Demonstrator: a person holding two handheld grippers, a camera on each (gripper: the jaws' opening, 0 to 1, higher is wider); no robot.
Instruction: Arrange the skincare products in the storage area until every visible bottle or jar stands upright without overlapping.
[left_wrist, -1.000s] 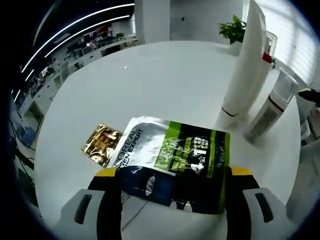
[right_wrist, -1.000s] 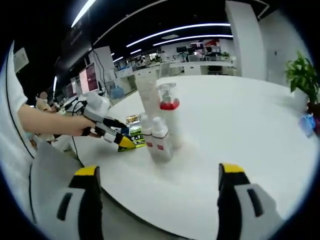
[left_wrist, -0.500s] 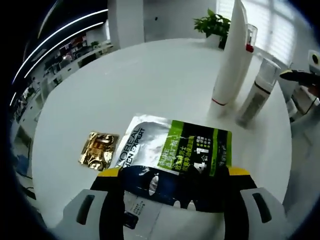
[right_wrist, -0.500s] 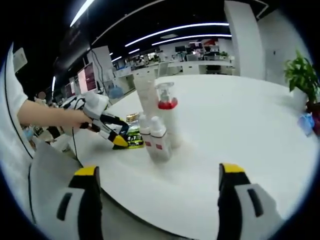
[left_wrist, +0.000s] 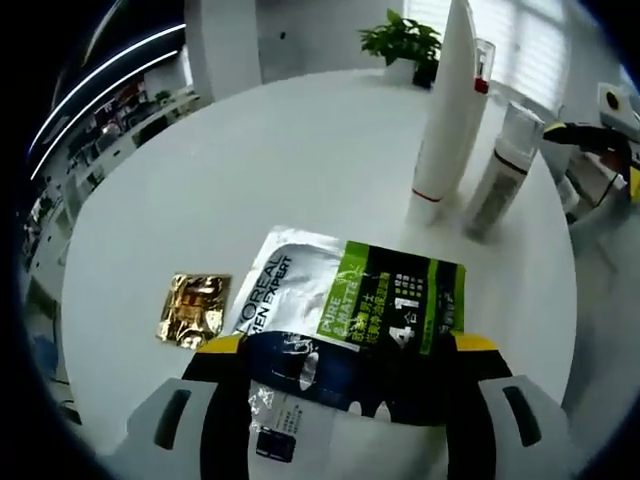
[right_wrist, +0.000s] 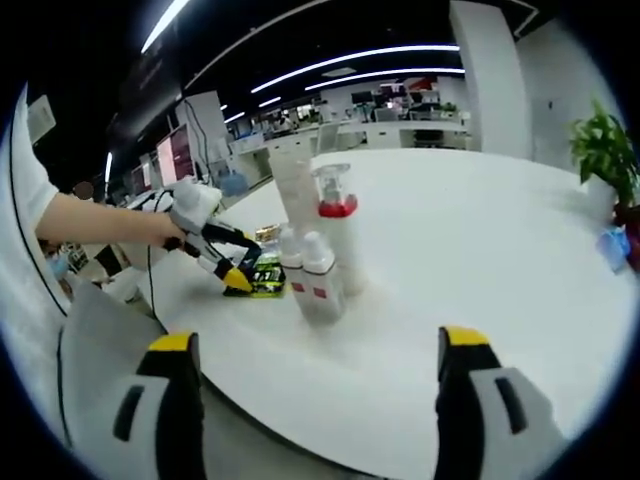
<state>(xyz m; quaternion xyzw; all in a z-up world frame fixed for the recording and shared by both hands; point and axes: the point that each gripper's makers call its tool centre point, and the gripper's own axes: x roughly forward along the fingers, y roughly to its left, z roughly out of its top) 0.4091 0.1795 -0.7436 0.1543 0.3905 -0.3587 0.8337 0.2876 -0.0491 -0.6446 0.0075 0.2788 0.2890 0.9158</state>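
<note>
On the white table (left_wrist: 250, 170), left gripper (left_wrist: 345, 352) fingers clamp a sachet (left_wrist: 350, 310); right gripper (right_wrist: 312, 362) fingers spread apart.

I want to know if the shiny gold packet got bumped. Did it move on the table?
No. The gold packet sits just left of the green-and-silver sachet, as before. The whole left gripper view shifted together, so the camera moved, not the packet.

The near edge of the silver, green and black foil sachet (left_wrist: 350, 320) lies hidden between the left gripper (left_wrist: 340, 372) jaws; the small print on it is too small to read.
</note>
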